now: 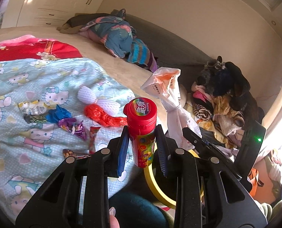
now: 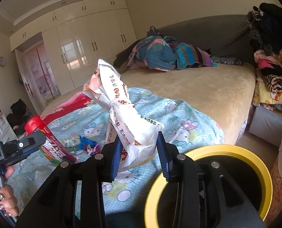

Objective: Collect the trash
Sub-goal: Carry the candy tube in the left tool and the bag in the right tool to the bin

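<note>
Left wrist view shows my left gripper [image 1: 142,146] with jaws pinching the red candy tube [image 1: 142,131] upright, while my right gripper [image 2: 139,152] clamps the knotted white plastic bag [image 2: 122,114] above the yellow-rimmed bin [image 2: 254,157].

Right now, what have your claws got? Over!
Left claw shut on red candy bottle. Right claw shut on knotted white bag. Yellow-rimmed bin just below, path clear. Wrappers left on blanket.

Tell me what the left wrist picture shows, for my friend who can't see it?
The left gripper holds a red candy bottle upright above a Hello Kitty blanket strewn with wrappers. Beside it, a knotted white plastic bag is held up.
</note>
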Available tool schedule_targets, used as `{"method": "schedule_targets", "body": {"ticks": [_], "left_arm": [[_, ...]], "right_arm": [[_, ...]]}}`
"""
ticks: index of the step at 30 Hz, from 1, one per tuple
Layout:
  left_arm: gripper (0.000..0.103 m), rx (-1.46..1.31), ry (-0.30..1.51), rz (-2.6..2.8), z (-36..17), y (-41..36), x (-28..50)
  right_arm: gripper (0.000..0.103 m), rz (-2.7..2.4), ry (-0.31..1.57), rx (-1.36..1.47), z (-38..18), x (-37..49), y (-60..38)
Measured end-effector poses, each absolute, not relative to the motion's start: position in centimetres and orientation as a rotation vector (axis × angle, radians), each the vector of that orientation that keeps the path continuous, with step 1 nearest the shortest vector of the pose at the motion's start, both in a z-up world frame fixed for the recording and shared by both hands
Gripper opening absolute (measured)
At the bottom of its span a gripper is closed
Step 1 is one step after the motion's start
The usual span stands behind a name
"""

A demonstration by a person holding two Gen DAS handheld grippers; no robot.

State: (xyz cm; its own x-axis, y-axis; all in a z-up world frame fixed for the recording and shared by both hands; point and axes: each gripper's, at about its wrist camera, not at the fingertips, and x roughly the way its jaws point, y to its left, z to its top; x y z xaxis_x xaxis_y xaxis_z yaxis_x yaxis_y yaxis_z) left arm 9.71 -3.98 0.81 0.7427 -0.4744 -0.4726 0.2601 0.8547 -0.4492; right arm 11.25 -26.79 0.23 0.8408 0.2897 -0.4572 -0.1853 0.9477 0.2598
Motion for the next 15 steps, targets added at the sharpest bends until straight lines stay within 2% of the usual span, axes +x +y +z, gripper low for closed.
{"method": "schedule_targets", "body": {"ticks": [15], "left_arm": [[0.022, -0.312, 0.623, -0.479, 0.8, -7.9, 9.0]], "right_arm": [[0.034, 0.198, 0.543, 0.211, -0.4, 10.7, -30.6]]}}
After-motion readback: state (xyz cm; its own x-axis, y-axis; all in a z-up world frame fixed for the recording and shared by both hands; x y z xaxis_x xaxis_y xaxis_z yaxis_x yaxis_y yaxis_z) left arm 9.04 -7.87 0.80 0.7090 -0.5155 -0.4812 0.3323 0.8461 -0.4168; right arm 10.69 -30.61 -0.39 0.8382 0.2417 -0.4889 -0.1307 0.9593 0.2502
